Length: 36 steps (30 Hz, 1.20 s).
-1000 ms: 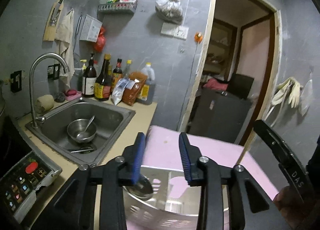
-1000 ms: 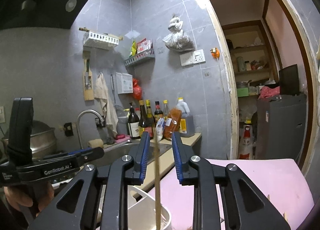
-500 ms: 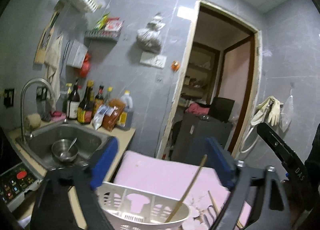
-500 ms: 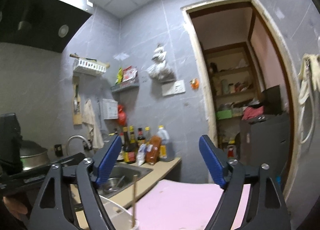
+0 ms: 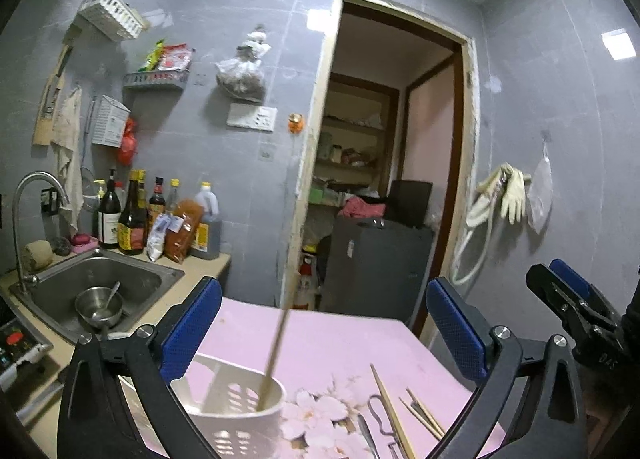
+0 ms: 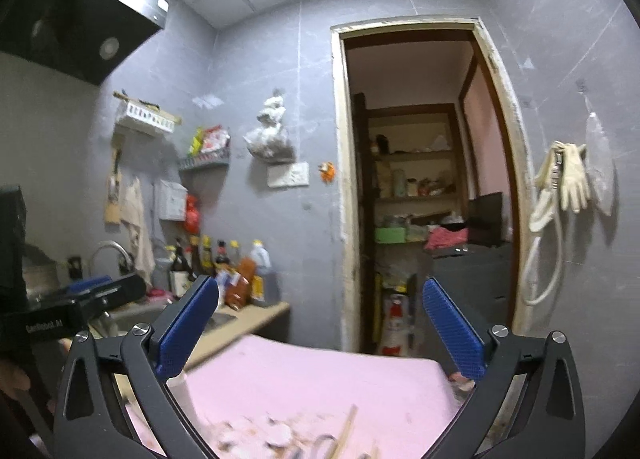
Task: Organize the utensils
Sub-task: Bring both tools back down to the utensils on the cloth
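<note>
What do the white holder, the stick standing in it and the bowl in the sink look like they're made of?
Holder: looks like moulded plastic, matt white, with slotted walls. Stick: probably wood or bamboo, given its pale tan colour and thin straight form, like the chopsticks lying on the pink table. Bowl: apparently stainless steel, grey and dully reflective, like the sink.

Released a chopstick [image 5: 276, 343] into the white basket [image 5: 240, 399] at six o'clock; left gripper [image 5: 324, 335] and right gripper [image 6: 320, 333] jaws opening, nothing between, pulled back.
</note>
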Motion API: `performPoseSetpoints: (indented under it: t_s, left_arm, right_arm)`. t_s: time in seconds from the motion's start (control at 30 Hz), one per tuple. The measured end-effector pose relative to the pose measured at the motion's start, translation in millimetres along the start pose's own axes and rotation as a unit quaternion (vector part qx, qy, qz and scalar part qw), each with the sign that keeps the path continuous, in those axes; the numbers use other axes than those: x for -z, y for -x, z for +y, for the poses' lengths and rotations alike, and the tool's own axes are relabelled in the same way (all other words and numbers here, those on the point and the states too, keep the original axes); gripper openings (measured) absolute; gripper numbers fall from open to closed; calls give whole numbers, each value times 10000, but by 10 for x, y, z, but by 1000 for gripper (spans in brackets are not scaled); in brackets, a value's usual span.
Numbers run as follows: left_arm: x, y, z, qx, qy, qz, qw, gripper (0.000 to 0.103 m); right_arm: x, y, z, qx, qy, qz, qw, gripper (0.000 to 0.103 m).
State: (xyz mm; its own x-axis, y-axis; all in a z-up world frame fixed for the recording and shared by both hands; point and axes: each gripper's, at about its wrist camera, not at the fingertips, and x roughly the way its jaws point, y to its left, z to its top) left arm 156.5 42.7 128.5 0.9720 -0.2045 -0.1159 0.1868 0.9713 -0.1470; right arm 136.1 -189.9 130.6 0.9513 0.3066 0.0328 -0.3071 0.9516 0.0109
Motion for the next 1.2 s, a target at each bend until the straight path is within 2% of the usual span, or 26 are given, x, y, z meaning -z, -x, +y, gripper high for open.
performPoseSetpoints:
  t_s: [0.23,0.4,0.5,0.6,0.67,0.73,0.8,0.87,0.97,1.07,1.2]
  left_arm:
    - [292,-185,-214,91,-291,494,9983,101]
    - [549,-392,-304,114,-370,1084,9934,100]
    - [720,-491,-345,137,-423,1440,9886,100]
    - [888,-605,-389,136,-491,1796,9824,100]
    - [1001,-684,-400,138,-542,2040,9774,100]
    - [1104,-748,-405,151,-575,2216,9733,99]
    - [1208,-837,-408,205,-598,2479,9667,93]
    - [1287,-928,-409,283,-608,2752,9590,76]
    - [1423,-1056,-414,394,-608,3152,9463,62]
    - [1561,-1187,-412,502,-576,3542,9321,48]
    - [1696,-1335,-397,583,-501,3945,9157,34]
  right_arm:
    - [329,-70,-326,271,-53,633,9976,103]
    - [575,-170,-523,342,-262,1206,9918,102]
    - [702,-242,-600,363,-332,1547,9867,93]
    - [848,-339,-661,360,-374,1999,9784,79]
    - [923,-399,-689,335,-410,2241,9731,66]
    - [1010,-473,-718,291,-457,2536,9658,59]
    - [1090,-519,-729,234,-469,2767,9595,51]
    - [1173,-581,-728,151,-480,3027,9518,46]
    - [1279,-635,-703,52,-402,3328,9421,37]
    - [1360,-684,-697,-32,-387,3565,9335,33]
    - [1438,-738,-696,-112,-380,3804,9240,30]
